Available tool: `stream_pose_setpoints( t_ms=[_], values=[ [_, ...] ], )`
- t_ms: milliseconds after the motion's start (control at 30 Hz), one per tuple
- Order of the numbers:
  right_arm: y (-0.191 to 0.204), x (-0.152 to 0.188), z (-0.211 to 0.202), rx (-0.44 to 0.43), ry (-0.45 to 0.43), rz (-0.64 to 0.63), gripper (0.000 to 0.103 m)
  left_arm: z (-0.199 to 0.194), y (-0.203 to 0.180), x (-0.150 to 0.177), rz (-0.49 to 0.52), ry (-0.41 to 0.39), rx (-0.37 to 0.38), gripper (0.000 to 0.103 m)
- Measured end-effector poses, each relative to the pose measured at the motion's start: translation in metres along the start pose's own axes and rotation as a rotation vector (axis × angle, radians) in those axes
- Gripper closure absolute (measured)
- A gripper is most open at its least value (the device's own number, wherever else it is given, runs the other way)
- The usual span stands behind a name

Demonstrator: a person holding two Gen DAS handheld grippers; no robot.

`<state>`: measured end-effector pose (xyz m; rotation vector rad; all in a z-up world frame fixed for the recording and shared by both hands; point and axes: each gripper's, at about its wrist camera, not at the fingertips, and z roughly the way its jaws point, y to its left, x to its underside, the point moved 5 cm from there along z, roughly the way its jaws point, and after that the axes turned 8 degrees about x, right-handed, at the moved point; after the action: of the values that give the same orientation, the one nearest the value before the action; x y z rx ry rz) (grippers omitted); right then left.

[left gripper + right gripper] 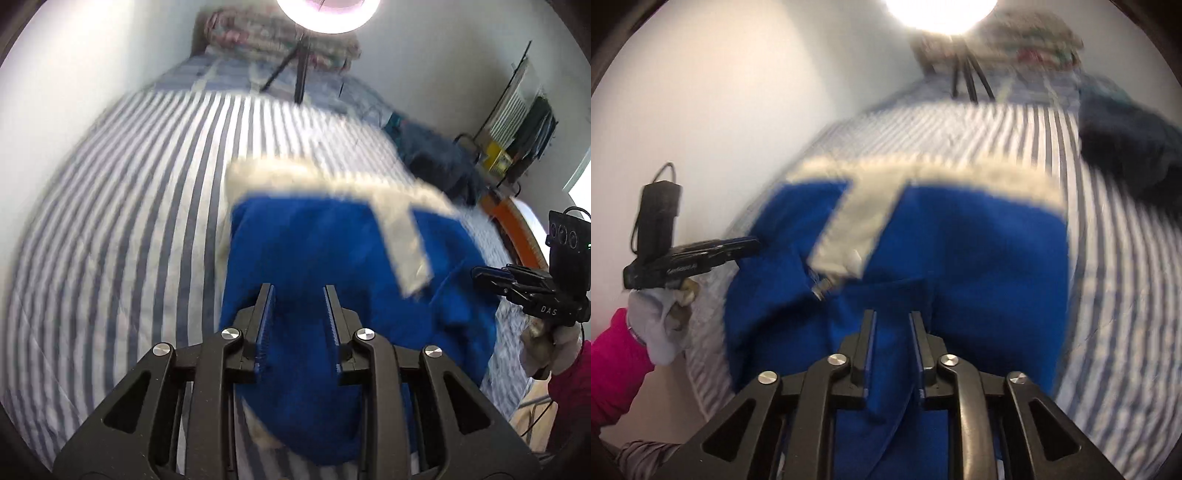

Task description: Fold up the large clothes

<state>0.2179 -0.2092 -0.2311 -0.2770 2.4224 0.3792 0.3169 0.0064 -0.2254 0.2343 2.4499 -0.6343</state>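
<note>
Blue garment point(317, 258) with cream trim point(332, 177), lying folded on the striped bed point(122, 206) just under both tools. Left gripper point(299, 291) and right gripper point(893, 316) narrowly parted, holding nothing. Beyond: dark clothes point(439, 155), lamp point(328, 14).

Left wrist view: mounted behind the left gripper point(299, 291), looking forward and steeply down along its fingers, close above the blue garment point(332, 258) on the striped bed point(129, 221); right gripper point(484, 275) seen at 3 o'clock. Right wrist view: same kind of mount behind the right gripper point(893, 315), also angled down and close, left gripper point(750, 243) at 9 o'clock. Shared by both: garment, bed, bright ring lamp point(328, 14) at 12 o'clock.
</note>
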Motion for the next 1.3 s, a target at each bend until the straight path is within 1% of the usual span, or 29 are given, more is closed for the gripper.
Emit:
stream_pose_setpoints(
  t_ms=[67, 133, 200, 233, 300, 333, 367, 433, 467, 533, 567, 633, 700, 733, 833, 900, 1000, 1033, 1100, 1167, 1233, 1300],
  values=[
    [-0.006, -0.019, -0.007, 0.016, -0.029, 0.005, 0.078, 0.0, -0.004, -0.019, 0.014, -0.021, -0.02, 0.078],
    [-0.012, -0.033, -0.004, 0.039, -0.041, 0.003, 0.078, 0.01, -0.006, -0.041, 0.014, -0.021, -0.036, 0.077],
    [-0.02, -0.044, 0.008, 0.06, -0.032, 0.005, 0.078, 0.025, -0.003, -0.054, 0.025, -0.013, -0.073, 0.077],
    [-0.021, -0.046, 0.016, 0.075, -0.025, 0.004, 0.078, 0.036, 0.001, -0.06, 0.031, 0.002, -0.105, 0.077],
    [-0.031, -0.052, 0.036, 0.11, -0.003, 0.015, 0.078, 0.054, 0.012, -0.064, 0.03, 0.03, -0.145, 0.077],
    [-0.038, -0.053, 0.041, 0.123, 0.006, 0.023, 0.078, 0.064, 0.02, -0.062, 0.026, 0.05, -0.167, 0.076],
    [-0.044, -0.051, 0.048, 0.126, 0.021, 0.037, 0.079, 0.074, 0.027, -0.059, 0.017, 0.07, -0.173, 0.076],
    [-0.048, -0.051, 0.059, 0.105, 0.04, 0.057, 0.079, 0.087, 0.042, -0.048, -0.018, 0.102, -0.159, 0.074],
    [-0.049, -0.049, 0.065, 0.102, 0.053, 0.055, 0.079, 0.092, 0.047, -0.044, -0.03, 0.099, -0.147, 0.073],
    [-0.049, -0.042, 0.077, 0.108, 0.075, 0.05, 0.079, 0.096, 0.049, -0.04, -0.014, 0.079, -0.146, 0.073],
    [-0.049, -0.038, 0.084, 0.115, 0.087, 0.047, 0.079, 0.098, 0.049, -0.04, 0.004, 0.079, -0.154, 0.073],
    [-0.048, -0.042, 0.085, 0.13, 0.097, 0.033, 0.079, 0.098, 0.047, -0.043, 0.003, 0.091, -0.163, 0.073],
    [-0.047, -0.048, 0.076, 0.136, 0.108, 0.04, 0.079, 0.093, 0.043, -0.047, 0.015, 0.099, -0.19, 0.073],
    [-0.047, -0.049, 0.071, 0.135, 0.105, 0.043, 0.079, 0.085, 0.039, -0.048, 0.014, 0.087, -0.203, 0.073],
    [-0.04, -0.044, 0.042, 0.122, 0.062, 0.026, 0.079, 0.055, 0.024, -0.044, 0.029, 0.038, -0.194, 0.073],
    [-0.034, -0.034, 0.023, 0.108, 0.044, 0.028, 0.079, 0.039, 0.017, -0.035, 0.034, 0.028, -0.193, 0.073],
    [-0.031, -0.015, 0.007, 0.123, 0.048, 0.023, 0.079, 0.022, 0.01, -0.015, 0.045, 0.033, -0.181, 0.073],
    [-0.031, -0.009, 0.004, 0.11, 0.053, 0.034, 0.079, 0.02, 0.008, -0.007, 0.054, 0.037, -0.183, 0.073],
    [-0.033, 0.004, 0.003, 0.084, 0.068, 0.063, 0.079, 0.019, 0.006, 0.003, 0.069, 0.044, -0.186, 0.073],
    [-0.036, 0.014, 0.007, 0.091, 0.084, 0.072, 0.078, 0.024, 0.01, 0.014, 0.079, 0.065, -0.198, 0.073],
    [-0.038, 0.023, 0.016, 0.084, 0.108, 0.093, 0.078, 0.033, 0.018, 0.02, 0.053, 0.086, -0.187, 0.073],
    [-0.039, 0.031, 0.027, 0.078, 0.125, 0.108, 0.078, 0.041, 0.025, 0.027, 0.017, 0.103, -0.159, 0.072]
  ],
)
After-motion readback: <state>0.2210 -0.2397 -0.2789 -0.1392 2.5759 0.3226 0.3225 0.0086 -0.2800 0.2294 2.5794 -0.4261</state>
